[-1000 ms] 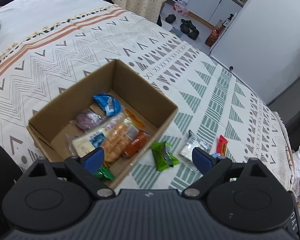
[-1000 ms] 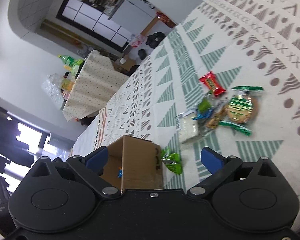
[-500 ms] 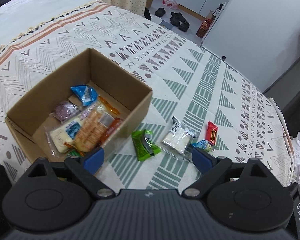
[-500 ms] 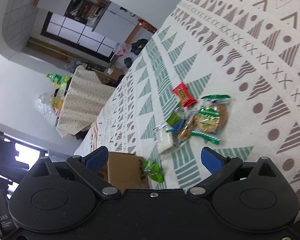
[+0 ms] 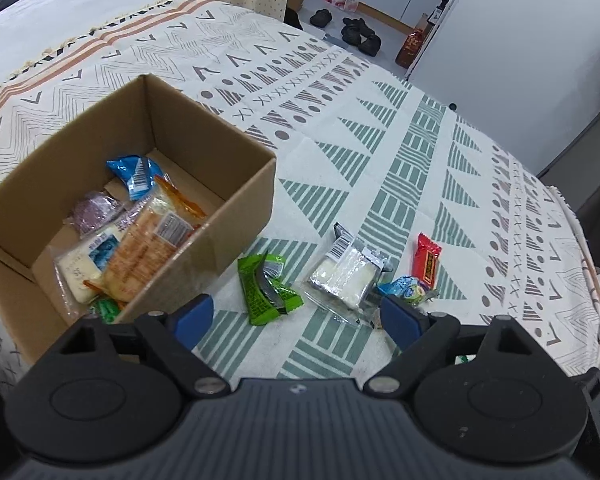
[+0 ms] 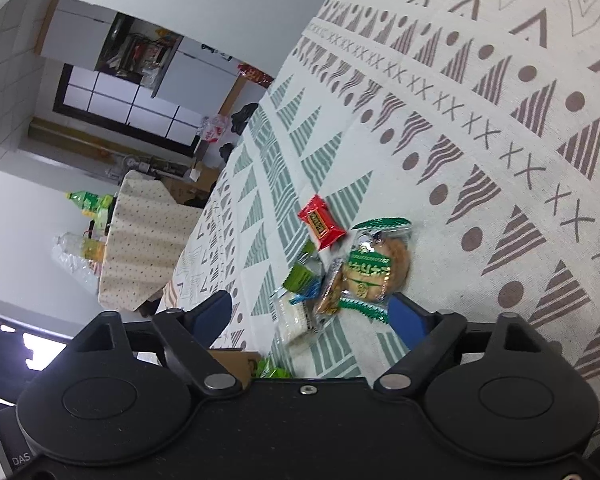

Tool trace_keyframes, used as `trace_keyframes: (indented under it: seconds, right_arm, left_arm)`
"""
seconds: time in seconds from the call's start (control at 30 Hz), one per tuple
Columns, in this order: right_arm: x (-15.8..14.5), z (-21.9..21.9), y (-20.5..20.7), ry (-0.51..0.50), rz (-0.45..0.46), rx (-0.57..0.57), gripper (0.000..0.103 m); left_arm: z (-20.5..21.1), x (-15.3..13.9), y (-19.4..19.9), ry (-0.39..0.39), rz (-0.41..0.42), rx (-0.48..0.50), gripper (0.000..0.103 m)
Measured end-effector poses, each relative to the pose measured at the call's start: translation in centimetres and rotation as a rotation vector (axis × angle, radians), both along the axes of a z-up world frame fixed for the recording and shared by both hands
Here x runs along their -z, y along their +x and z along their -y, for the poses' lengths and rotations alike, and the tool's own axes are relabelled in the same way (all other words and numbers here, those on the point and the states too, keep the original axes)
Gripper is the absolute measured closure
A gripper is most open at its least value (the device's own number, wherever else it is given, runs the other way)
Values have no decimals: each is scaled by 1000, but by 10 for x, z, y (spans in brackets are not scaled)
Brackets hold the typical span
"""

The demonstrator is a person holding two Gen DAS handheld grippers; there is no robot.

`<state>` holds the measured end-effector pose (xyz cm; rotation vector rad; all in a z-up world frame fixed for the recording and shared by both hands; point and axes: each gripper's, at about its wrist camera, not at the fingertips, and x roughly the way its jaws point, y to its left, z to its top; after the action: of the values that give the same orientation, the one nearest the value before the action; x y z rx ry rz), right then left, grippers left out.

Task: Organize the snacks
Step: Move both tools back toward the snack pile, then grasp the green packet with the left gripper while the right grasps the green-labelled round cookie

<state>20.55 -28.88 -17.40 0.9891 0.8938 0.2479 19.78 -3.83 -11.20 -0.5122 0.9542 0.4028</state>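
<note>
Patterned bedspread [image 5: 380, 128] carries a cardboard box [image 5: 204, 152] part-filled with snacks, with a green packet [image 5: 260, 292], white packet [image 5: 348, 276] and red bar [image 5: 427, 261] loose beside it. Left gripper [image 5: 296, 320] and right gripper [image 6: 312, 316] hover above, jaws closing, nothing between them.

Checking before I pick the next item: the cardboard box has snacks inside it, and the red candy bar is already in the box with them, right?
Not quite. The cardboard box does hold snacks, but the red candy bar is not in it. The left wrist view shows it lying on the patterned cloth outside the box, beyond the clear-wrapped white snack.
</note>
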Motion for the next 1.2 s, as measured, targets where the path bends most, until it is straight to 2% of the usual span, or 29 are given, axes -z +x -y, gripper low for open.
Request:
trace_keyframes:
  seconds: [0.17,0.33,0.5,0.6,0.73,0.8,0.87,0.97,1.0,1.2]
  right_arm:
    - [10,2,8,-8,-25,25,25]
    - [22,-5,19,-24,-49,21,33]
    - [31,-12,29,-69,-70,24,34]
    - [35,-14,35,-108,-78,32,34]
    - [43,-19,41,-124,-94,28,34]
    - [41,-21,44,-145,-84,25,34]
    - [42,-23,46,-159,-81,25,36]
    - [43,-24,46,-200,-83,30,56]
    - [44,-24,46,-208,-91,32,72]
    - [42,-21,42,-204,-96,35,82]
  left_arm:
    - [2,18,10,2,-19,-11,22]
    - [2,37,22,7,-49,-25,33]
    - [-1,52,31,27,-74,-40,36]
    - [-5,62,35,14,-89,-53,42]
    - [-6,70,41,41,-110,-59,45]
    - [-8,74,42,39,-115,-71,56]
    - [-11,75,41,43,-112,-81,61]
    - [-11,74,40,45,-100,-74,64]
    - [-10,72,39,49,-98,-75,65]
    - [-8,59,31,46,-71,-63,65]
